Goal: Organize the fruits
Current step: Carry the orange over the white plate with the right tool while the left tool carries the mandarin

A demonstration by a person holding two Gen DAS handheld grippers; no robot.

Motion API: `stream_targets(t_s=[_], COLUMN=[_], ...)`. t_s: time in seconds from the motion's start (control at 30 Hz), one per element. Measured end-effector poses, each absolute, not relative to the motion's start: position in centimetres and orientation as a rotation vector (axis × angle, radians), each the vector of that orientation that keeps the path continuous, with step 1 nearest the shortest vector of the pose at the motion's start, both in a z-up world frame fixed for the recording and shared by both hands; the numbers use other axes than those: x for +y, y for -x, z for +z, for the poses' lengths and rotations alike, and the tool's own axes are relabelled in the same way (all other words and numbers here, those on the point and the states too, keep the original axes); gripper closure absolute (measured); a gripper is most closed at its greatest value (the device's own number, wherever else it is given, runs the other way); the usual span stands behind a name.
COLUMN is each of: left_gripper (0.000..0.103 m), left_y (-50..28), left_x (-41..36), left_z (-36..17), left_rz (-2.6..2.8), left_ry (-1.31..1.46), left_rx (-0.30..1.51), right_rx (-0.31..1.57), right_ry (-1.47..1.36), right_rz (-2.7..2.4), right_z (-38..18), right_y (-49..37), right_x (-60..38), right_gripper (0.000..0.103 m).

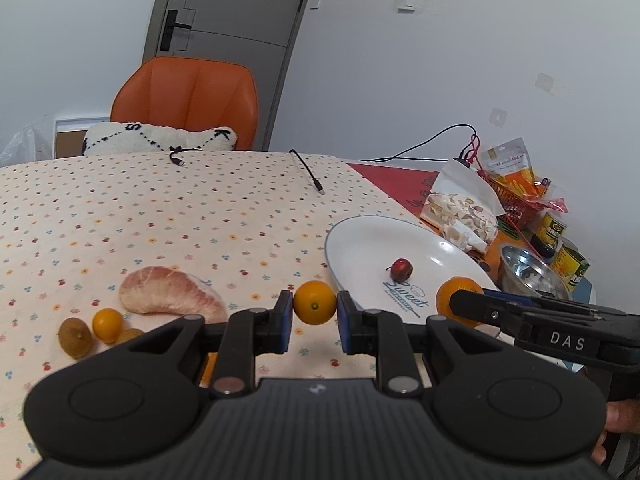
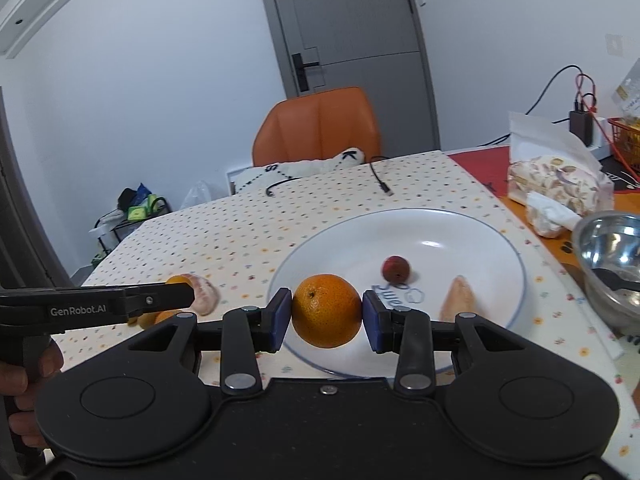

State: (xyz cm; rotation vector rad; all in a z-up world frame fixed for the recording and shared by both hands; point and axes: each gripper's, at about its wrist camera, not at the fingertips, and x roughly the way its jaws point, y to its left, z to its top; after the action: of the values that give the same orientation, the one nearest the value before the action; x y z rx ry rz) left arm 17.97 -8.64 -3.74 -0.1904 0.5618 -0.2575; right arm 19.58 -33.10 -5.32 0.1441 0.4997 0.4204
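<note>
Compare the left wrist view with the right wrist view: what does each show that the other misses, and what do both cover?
Only the left wrist view shows the left gripper shut on a small yellow-orange citrus, a brown kiwi-like fruit and tins at the far right.

Only the right wrist view shows the right gripper shut on the orange, a pomelo wedge on the plate and a cluttered floor rack.

Both show the white plate, the small red fruit on it, the peeled pomelo segment on the tablecloth, the steel bowl and the orange chair.

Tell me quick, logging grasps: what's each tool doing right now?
Left tool: closed on a small yellow-orange fruit.
Right tool: closed on an orange, held over the white plate.
</note>
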Motion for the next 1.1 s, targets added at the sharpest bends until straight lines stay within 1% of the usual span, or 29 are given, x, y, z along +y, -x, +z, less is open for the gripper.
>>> stream_targets(t_s=[0.63, 1.1], left_gripper=[0.081, 0.081], left_y=[-19.7, -21.5], left_x=[-13.0, -15.6], left_z=[-3.7, -5.1], left_rz=[-0.341, -0.374], left_ry=[0.151, 0.122], left_rx=[0.565, 0.607], right_rx=[0.529, 0.540], right_ry=[-0.150, -0.151], right_rz=[0.328, 0.333], right_z=[-7.0, -7.7], right_y=[-20.2, -20.8], right_x=[-35.5, -35.6], right_gripper=[0.066, 0.066])
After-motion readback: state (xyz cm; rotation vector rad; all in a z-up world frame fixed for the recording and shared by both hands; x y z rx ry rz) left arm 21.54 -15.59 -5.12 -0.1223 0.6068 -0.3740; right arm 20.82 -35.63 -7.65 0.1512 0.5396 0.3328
